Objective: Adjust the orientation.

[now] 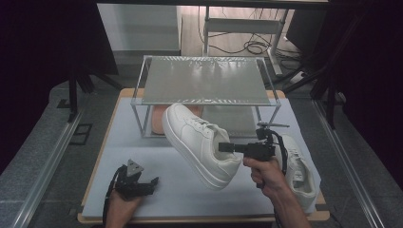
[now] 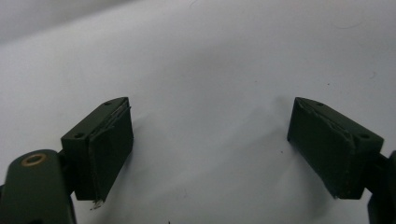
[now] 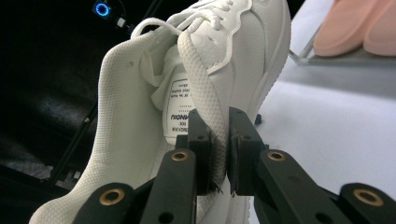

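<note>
Jaws of the right gripper (image 3: pixel 220 154) are clenched on the padded heel collar of a white sneaker (image 3: pixel 205 93), one pad inside the opening and one outside. In the high view, lower right of centre, that gripper (image 1: pixel 227 147) holds the shoe (image 1: pixel 199 142) lifted off the table (image 1: pixel 142 156), toe pointing toward the upper left and sole tilted. At the lower left, the left gripper (image 1: pixel 153 182) rests low over the table with its jaws released and nothing between them (image 2: pixel 210 144). A second white sneaker (image 1: pixel 300 171) lies flat at the right edge, just behind the right hand (image 1: pixel 264 172). Farther back stands a two-tier shoe rack (image 1: pixel 205 80) with a pink pair (image 3: pixel 357 28) on its lower shelf. The sneaker looks light, with a stiff sole but soft, yielding upper; the collar folds under pressure, so a firm pinch at the heel seems the surest hold.
</note>
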A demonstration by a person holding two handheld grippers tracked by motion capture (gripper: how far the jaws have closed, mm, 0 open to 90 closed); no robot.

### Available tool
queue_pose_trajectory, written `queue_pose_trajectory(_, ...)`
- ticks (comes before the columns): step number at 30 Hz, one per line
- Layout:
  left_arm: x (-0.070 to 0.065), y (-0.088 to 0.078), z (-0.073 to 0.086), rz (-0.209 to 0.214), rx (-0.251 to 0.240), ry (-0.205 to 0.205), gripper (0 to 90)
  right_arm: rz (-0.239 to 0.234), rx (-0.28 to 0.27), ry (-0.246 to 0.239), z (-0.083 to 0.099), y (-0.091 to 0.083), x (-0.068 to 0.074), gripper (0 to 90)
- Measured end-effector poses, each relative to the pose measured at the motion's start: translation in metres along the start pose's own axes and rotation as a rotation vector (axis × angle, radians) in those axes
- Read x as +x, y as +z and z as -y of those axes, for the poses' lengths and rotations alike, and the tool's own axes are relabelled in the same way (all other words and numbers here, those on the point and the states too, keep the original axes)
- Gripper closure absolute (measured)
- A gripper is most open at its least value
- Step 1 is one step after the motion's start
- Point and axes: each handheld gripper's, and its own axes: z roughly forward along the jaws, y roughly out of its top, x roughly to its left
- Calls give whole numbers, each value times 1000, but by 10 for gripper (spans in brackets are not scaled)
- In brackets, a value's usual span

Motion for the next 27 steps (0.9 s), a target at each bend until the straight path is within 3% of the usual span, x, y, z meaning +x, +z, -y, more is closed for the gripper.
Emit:
queue_pose_trajectory(15, 0, 0, 0, 3, -1, -1, 147, -37, -56, 2, -25, 9, 13, 822)
queue_pose_trajectory(27, 0, 0, 0, 2, -2, -2, 147, -13, -137, 5, -51, 20, 13, 822)
